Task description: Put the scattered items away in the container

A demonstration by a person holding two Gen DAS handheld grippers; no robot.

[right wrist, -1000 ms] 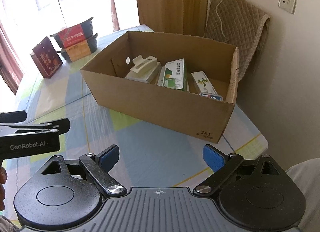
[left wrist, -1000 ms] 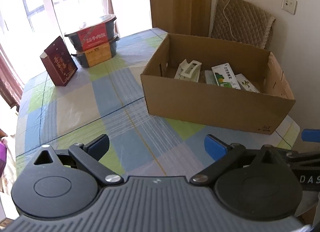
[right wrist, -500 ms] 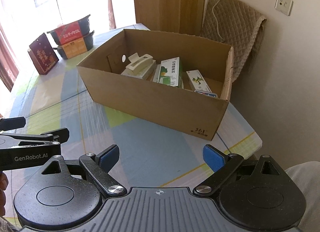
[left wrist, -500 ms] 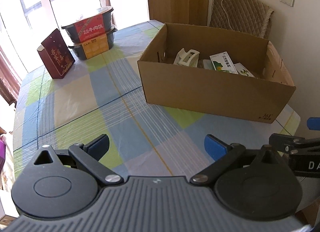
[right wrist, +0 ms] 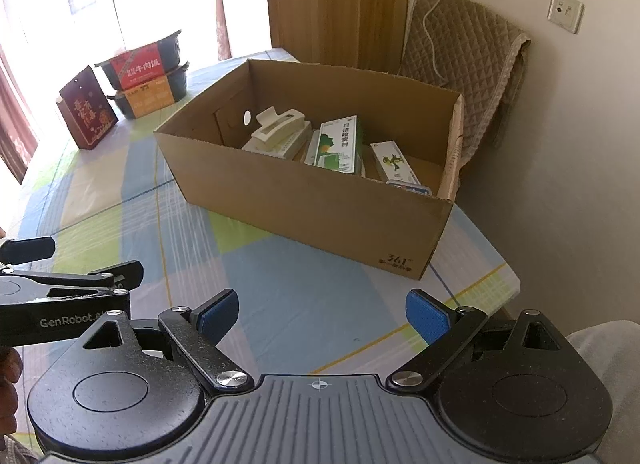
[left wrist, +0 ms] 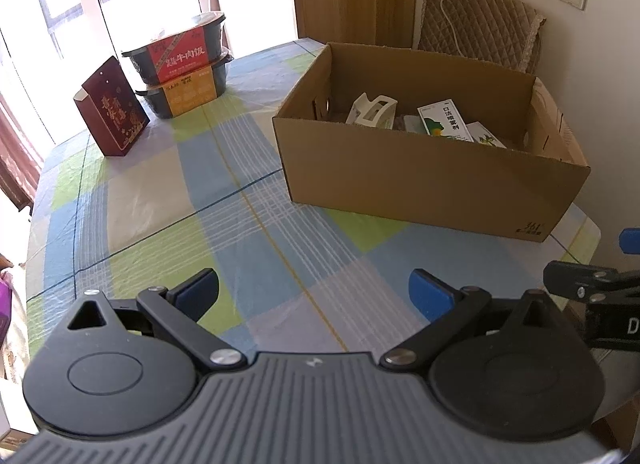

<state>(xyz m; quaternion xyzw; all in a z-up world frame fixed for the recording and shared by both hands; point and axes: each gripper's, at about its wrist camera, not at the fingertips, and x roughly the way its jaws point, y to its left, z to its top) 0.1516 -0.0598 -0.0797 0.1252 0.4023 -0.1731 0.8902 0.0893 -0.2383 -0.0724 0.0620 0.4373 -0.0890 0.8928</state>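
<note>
Cardboard box [right wrist: 320, 207] is sitting on the checked tabletop [left wrist: 168, 223], and small packages [right wrist: 338, 143] are lying inside it. Left gripper [left wrist: 314, 290] and right gripper [right wrist: 320, 314] are hovering over the tabletop near the box, both with fingers spread wide, holding nothing. Dark red carton [left wrist: 112, 117] is standing beside two stacked meal bowls [left wrist: 180, 63], well apart from the box.

1. Cardboard box [left wrist: 420, 183] – near wall hiding the lower parts of the packets [right wrist: 338, 143] inside.
2. Right gripper [left wrist: 592, 284] cut off by the left view's edge – only one blue tip showing.
3. Small print on the maroon box [left wrist: 114, 113] too fine to read.
4. Chair [right wrist: 464, 47] half hidden behind the box.
</note>
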